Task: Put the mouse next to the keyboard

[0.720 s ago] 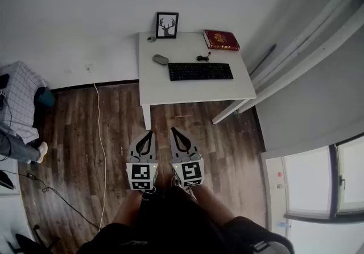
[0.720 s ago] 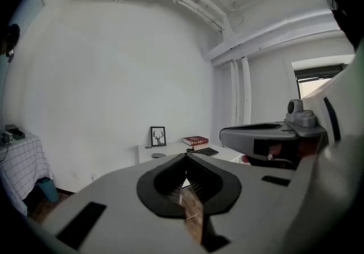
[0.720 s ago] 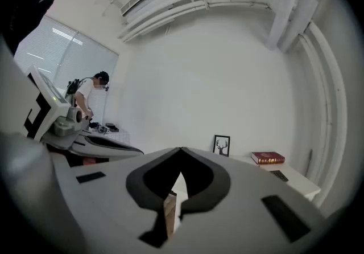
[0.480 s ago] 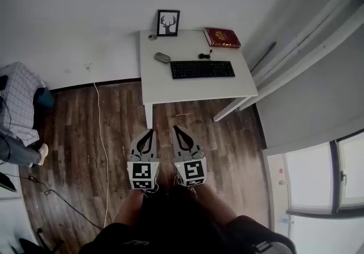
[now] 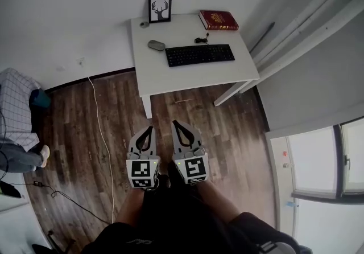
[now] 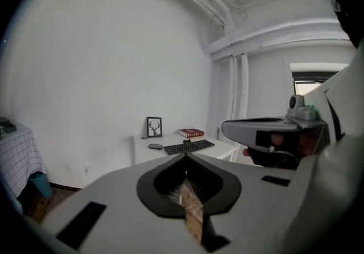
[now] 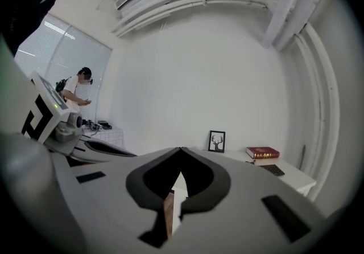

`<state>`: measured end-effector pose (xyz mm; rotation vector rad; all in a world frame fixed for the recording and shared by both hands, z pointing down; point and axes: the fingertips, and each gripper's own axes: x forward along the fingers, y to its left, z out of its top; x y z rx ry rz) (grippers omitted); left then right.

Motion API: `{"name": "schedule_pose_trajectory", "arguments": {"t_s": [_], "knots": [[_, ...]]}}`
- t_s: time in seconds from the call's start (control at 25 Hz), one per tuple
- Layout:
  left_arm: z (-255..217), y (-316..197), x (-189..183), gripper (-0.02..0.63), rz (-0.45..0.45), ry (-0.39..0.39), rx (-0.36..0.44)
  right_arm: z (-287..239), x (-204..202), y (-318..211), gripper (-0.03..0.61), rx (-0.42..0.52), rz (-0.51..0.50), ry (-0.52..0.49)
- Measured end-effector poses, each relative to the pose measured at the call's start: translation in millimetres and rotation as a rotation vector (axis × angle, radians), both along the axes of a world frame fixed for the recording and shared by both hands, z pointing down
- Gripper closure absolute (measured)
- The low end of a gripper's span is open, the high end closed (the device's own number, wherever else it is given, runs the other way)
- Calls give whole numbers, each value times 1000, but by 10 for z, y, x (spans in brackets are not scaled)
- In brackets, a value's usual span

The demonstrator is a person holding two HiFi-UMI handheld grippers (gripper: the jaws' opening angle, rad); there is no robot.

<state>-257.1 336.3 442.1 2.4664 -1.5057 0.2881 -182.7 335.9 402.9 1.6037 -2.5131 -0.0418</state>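
The mouse (image 5: 156, 45) lies on the white table (image 5: 170, 76), near the left end of the keyboard (image 5: 199, 54) and a little farther back, with a bare gap between them. A small dark cable (image 5: 200, 40) sits just behind the keyboard. Along the table's far edge stand a framed deer picture (image 5: 160, 8) and a red book (image 5: 218, 20), and a small round thing (image 5: 144, 24) lies beside the frame. Both grippers hang over the wood floor (image 5: 227, 127), well apart from the table. The left gripper (image 5: 151, 129) is clenched, tips together with nothing between them. The right gripper (image 5: 174, 122) is likewise clenched and empty. A white cord (image 5: 99, 127) runs across the floor at the left.
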Motion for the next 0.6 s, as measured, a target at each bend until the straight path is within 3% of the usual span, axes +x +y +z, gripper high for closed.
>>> {"name": "schedule_pose_trajectory", "arguments": {"t_s": [0.24,0.6], "knots": [[122,-323,166,612,13,-38,-22,143,225,-391,558,-23,5,-17],[68,-1243,577,612,-7,-84,-20,122,508,-1368,558,-24,-67,-60]]}}
